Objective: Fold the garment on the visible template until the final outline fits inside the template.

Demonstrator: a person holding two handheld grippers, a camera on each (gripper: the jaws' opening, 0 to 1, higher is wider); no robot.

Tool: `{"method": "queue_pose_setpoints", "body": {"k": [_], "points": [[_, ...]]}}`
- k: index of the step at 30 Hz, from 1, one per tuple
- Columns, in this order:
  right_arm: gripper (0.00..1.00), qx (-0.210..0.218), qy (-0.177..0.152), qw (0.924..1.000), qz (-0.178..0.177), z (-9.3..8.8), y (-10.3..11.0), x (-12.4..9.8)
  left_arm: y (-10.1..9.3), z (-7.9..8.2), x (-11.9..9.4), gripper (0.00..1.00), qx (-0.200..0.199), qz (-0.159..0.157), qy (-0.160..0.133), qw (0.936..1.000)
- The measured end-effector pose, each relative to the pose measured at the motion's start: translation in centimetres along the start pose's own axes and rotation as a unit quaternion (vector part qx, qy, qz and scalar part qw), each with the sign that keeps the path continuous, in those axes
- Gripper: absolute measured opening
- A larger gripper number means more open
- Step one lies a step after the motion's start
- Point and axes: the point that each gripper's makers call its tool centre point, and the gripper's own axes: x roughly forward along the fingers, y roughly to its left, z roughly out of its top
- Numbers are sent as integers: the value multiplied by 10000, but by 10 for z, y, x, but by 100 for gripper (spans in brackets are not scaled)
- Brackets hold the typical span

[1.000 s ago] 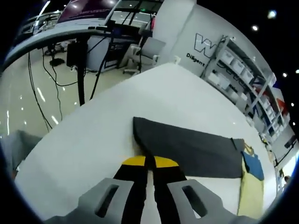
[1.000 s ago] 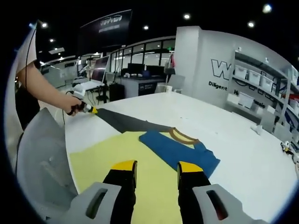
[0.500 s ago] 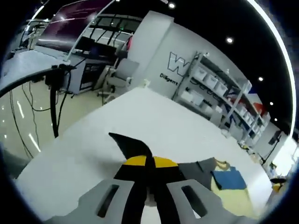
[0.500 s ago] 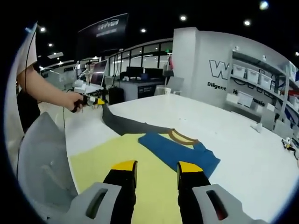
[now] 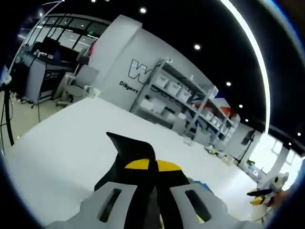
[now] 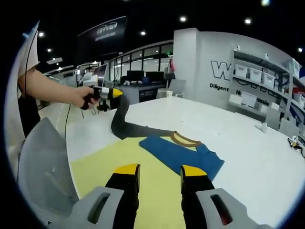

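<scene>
A blue garment point(image 6: 183, 153) with a tan collar point(image 6: 184, 139) lies folded on the yellow template point(image 6: 114, 164) on the white table point(image 6: 252, 157). Its long dark grey sleeve point(image 6: 125, 125) curves up off the table to my left gripper point(image 6: 116, 93), which a person's hand point(image 6: 88, 98) holds. In the left gripper view that gripper point(image 5: 152, 165) is shut on the grey sleeve point(image 5: 129, 145), which stands up between the yellow tips. My right gripper point(image 6: 159, 170) hovers open over the template's near part, holding nothing.
A grey curved seat back point(image 6: 43, 162) stands at the table's left edge. Shelves with bins point(image 5: 190, 98) line the far wall. Desks and monitors point(image 6: 138, 76) stand beyond the table. Small objects point(image 5: 262, 193) lie near the table's far end.
My left gripper has lifted the grey sleeve's end off the table and carried it up and toward the blue garment. The right gripper has stayed where it was, open.
</scene>
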Motion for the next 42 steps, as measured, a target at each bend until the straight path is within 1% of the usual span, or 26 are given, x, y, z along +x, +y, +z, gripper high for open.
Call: {"method": "queue_pose_setpoints", "body": {"k": [2, 6, 8, 12, 13, 14, 17, 18, 19, 20, 21, 22, 23, 24, 26, 31, 32, 34, 38, 42], "points": [[28, 17, -9, 10000, -7, -1, -1, -1, -17, -1, 14, 0, -27, -241, 16, 9997], [28, 56, 1, 10000, -24, -5, -4, -3, -46, -9, 39, 0, 5, -573, 64, 9983], [28, 87, -2, 10000, -36, -6, -5, -5, -58, -13, 48, 0, -6, -727, 62, 9973], [28, 133, 16, 9999, -47, -11, -8, -8, -83, -32, 69, 0, 58, -962, 215, 9951], [28, 146, 12, 9999, -52, -12, -9, -9, -92, -40, 75, 0, 35, -1048, 271, 9941], [28, 165, 6, 9998, -58, -12, -10, -9, -96, -46, 79, 0, 52, -1089, 314, 9935], [28, 183, 14, 9998, -67, -13, -12, -12, -115, -73, 93, 0, 89, -1241, 543, 9907], [28, 193, 21, 9998, -70, -14, -13, -13, -119, -81, 96, 0, 118, -1256, 585, 9903], [28, 194, 21, 9998, -71, -14, -14, -13, -124, -92, 100, 0, 198, -1265, 660, 9896], [28, 200, 25, 9998, -77, -15, -15, -14, -127, -100, 103, 0, 173, -1272, 717, 9891], [28, 206, 36, 9997, -82, -16, -17, -15, -134, -110, 106, 0, 148, -1299, 772, 9884], [28, 216, 44, 9997, -88, -17, -18, -15, -138, -117, 108, 0, 177, -1318, 817, 9877], [28, 219, 51, 9997, -91, -17, -19, -16, -134, -123, 116, 0, 186, -1341, 874, 9869], [28, 220, 61, 9997, -90, -18, -20, -16, -137, -129, 119, 0, 194, -1370, 927, 9860], [27, 218, 89, 9997, -84, -19, -23, -17, -150, -145, 126, 0, 259, -1478, 1072, 9828], [27, 251, 111, 9996, -116, -20, -33, -19, -168, -172, 135, 0, 433, -1612, 1350, 9767], [27, 260, 106, 9995, -121, -20, -34, -19, -169, -174, 136, 0, 436, -1624, 1383, 9760], [27, 259, 117, 9995, -112, -20, -34, -19, -174, -185, 139, 0, 456, -1697, 1513, 9727], [27, 273, 135, 9995, -104, -22, -38, -18, -185, -207, 142, 0, 515, -1811, 1754, 9663], [27, 302, 142, 9994, -115, -25, -40, -17, -199, -224, 142, 0, 533, -1940, 1899, 9610]]}}
